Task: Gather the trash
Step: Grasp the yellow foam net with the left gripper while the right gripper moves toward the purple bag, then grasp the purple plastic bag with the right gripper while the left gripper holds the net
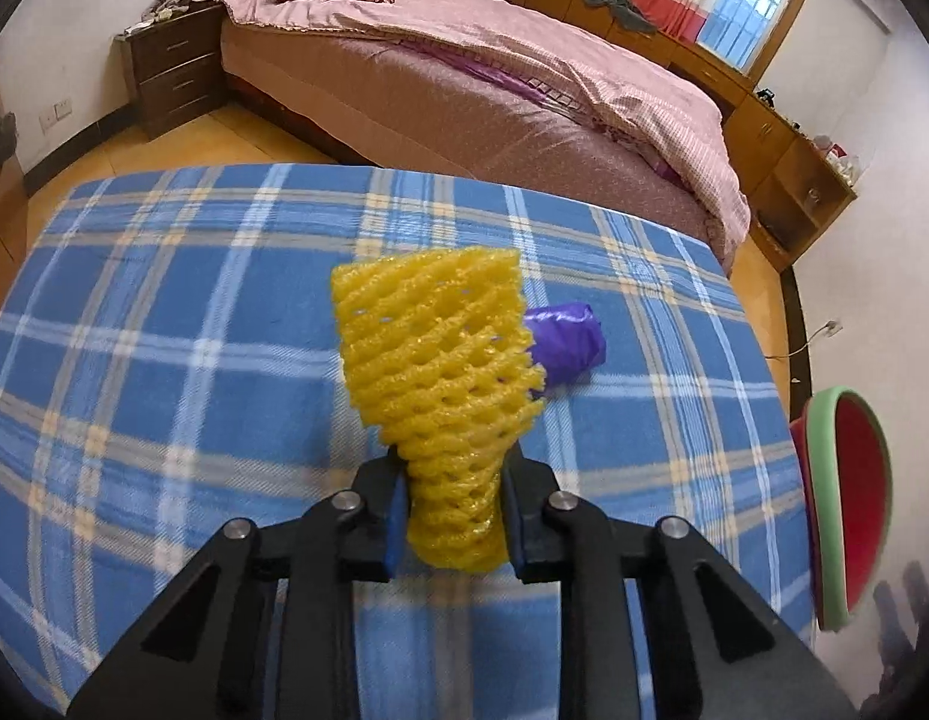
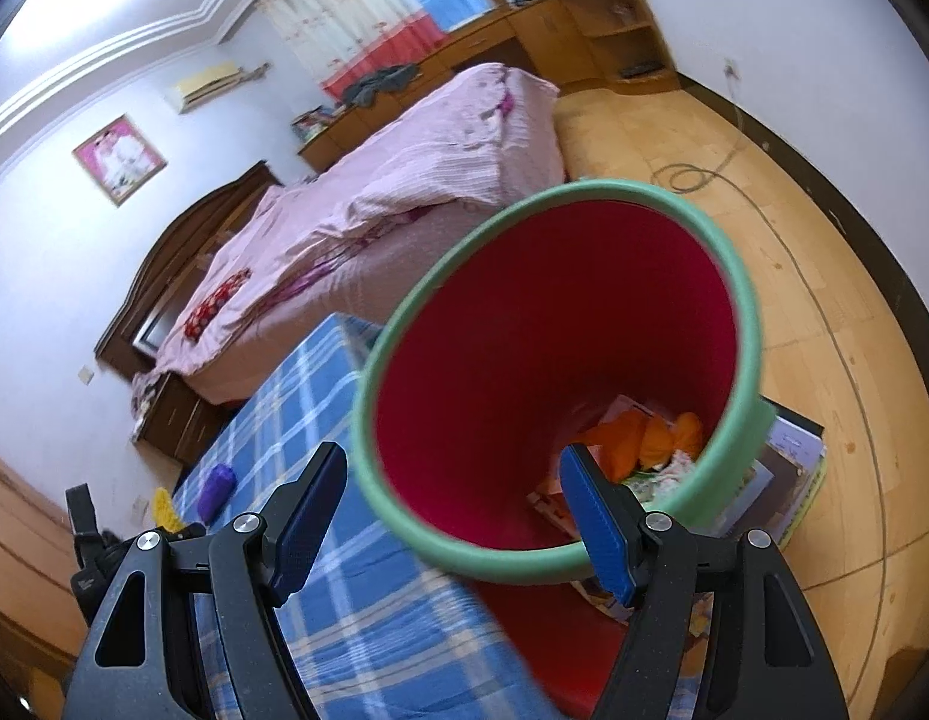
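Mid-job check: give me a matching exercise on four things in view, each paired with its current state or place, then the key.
Things:
1. foam net
2. purple bag
3. bin
4. orange scraps

States:
A. lying loose on the plaid cloth
B. at the bottom of the bin
C. pinched in the left tongs
D. rim between the fingers of the right tongs

Pairs: 1-C, 2-A, 3-D, 4-B

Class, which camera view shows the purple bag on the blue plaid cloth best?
The left wrist view: the purple bag is close and sharp, though partly hidden behind the yellow foam net. The right wrist view shows it small, blurred, at the cloth's far end.
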